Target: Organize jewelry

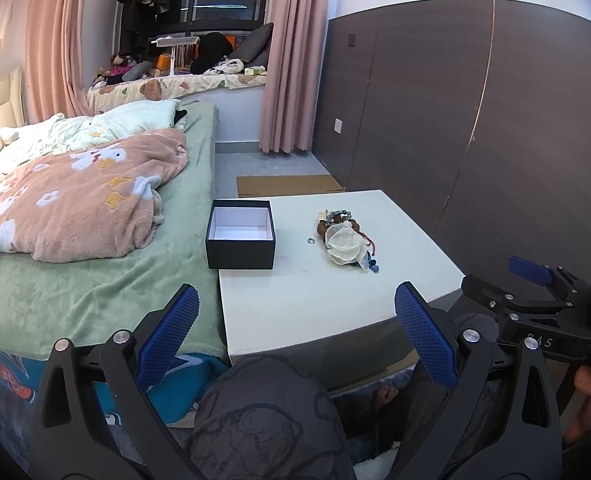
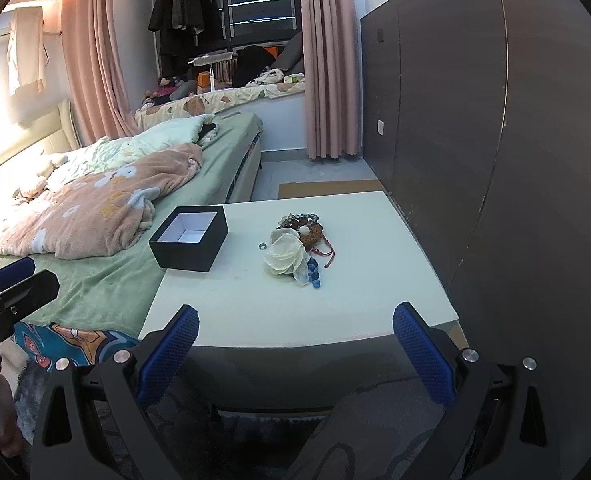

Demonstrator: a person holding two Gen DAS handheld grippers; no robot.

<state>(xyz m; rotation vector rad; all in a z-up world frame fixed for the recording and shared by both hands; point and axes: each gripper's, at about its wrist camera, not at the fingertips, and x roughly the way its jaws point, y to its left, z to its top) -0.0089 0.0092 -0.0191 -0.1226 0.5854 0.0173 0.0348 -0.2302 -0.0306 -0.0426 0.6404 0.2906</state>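
A knee in grey printed trousers [image 1: 263,412] and bare toes under the table are shown only in the left wrist view; a pale garment [image 2: 25,50] hung on the wall is seen only in the right wrist view. The black box [image 1: 240,245] is placed at the left edge of the white table [image 1: 315,304], beside the bed [image 1: 95,280]; it is open and only its white lining can be seen. The jewelry pile [image 1: 345,240], with beads and pale shell pieces, is laid mid-table, right of the box, and a small ring [image 1: 310,241] is just beside it. The letters "DAS" are read on the right gripper's body. The left gripper [image 1: 297,340] and right gripper [image 2: 295,354] are held wide apart, with nothing between the fingers.
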